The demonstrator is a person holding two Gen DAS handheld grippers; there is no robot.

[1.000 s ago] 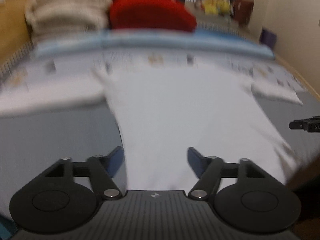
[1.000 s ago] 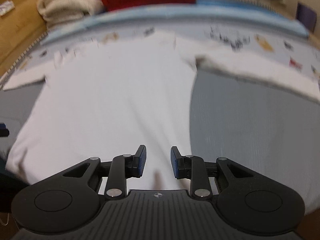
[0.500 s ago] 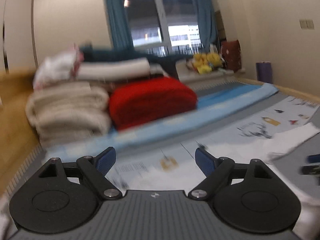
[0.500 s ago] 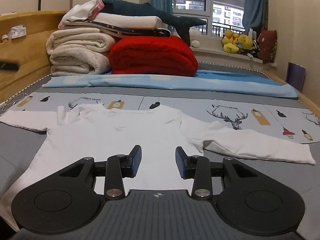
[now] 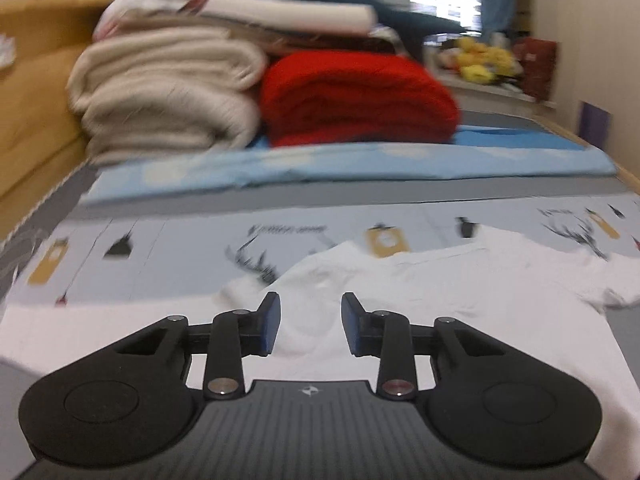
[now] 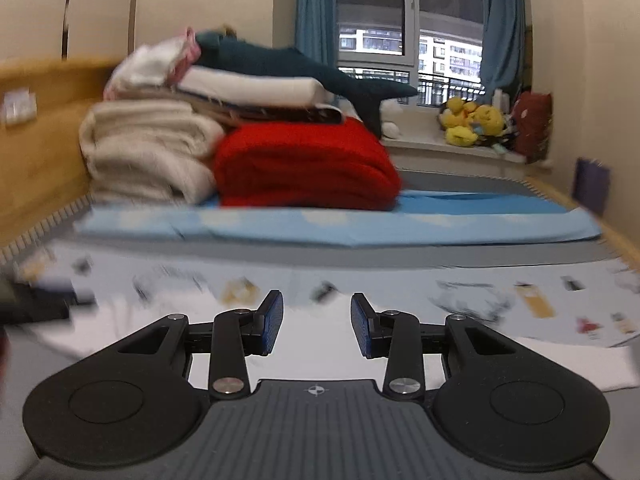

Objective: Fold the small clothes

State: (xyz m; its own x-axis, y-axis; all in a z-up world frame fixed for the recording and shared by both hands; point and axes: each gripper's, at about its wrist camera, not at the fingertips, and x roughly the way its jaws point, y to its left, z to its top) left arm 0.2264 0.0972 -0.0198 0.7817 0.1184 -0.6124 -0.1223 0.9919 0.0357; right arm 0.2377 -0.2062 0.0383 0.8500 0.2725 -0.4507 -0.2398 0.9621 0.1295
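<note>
A small white long-sleeved shirt point(image 5: 460, 292) lies spread flat on the bed, collar toward the far side. My left gripper point(image 5: 310, 330) is open and empty, low over the shirt's left shoulder area. My right gripper point(image 6: 316, 326) is open and empty, low over the shirt point(image 6: 316, 320), which is blurred here; its right sleeve point(image 6: 560, 360) stretches to the right. A dark blurred shape at the left edge of the right wrist view point(image 6: 36, 306) may be the other gripper; I cannot tell.
A printed pale-blue sheet point(image 5: 200, 248) lies under the shirt. Behind it are a blue folded sheet point(image 5: 320, 164), a red blanket point(image 5: 356, 100), cream blankets point(image 5: 168, 96) and a wooden bed side point(image 5: 28, 120). Plush toys point(image 6: 472, 120) sit by the window.
Both grippers moved and tilted; views swung from looking down at the shirt to looking level across the bed. The left jaws narrowed somewhat, the right jaws widened somewhat. Both stayed empty.
</note>
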